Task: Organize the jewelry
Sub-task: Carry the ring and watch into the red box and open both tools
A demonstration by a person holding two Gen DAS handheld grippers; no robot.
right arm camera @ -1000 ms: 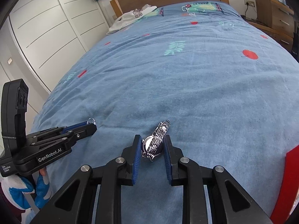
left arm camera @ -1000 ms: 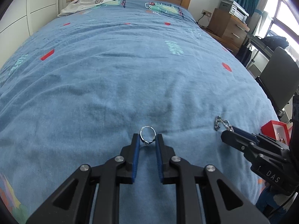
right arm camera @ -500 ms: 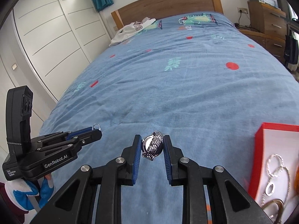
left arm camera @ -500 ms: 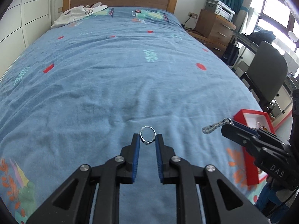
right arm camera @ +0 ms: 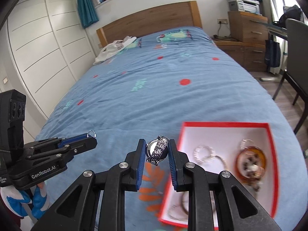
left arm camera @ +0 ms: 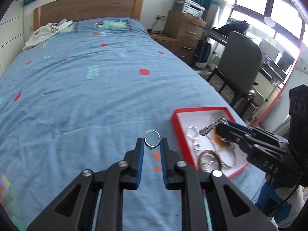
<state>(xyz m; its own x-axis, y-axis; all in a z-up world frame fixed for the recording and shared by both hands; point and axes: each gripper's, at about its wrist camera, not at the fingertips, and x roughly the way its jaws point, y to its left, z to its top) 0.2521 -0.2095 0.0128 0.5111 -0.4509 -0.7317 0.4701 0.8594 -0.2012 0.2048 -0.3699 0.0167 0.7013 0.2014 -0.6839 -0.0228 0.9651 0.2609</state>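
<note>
The right hand-held gripper pinches a silver watch by its case, the bracelet's long axis running nearly straight ahead between the blue pads and tilted slightly right at the far end; the red tray lies just ahead and to its right on the bed, with its near-left rim directly beside the fingertips. The left hand-held gripper pinches a ring upright, hoop facing the camera, with the tray to its right. Judgement: the right one is nearer, so its release calls for a short rightward shift.
</note>
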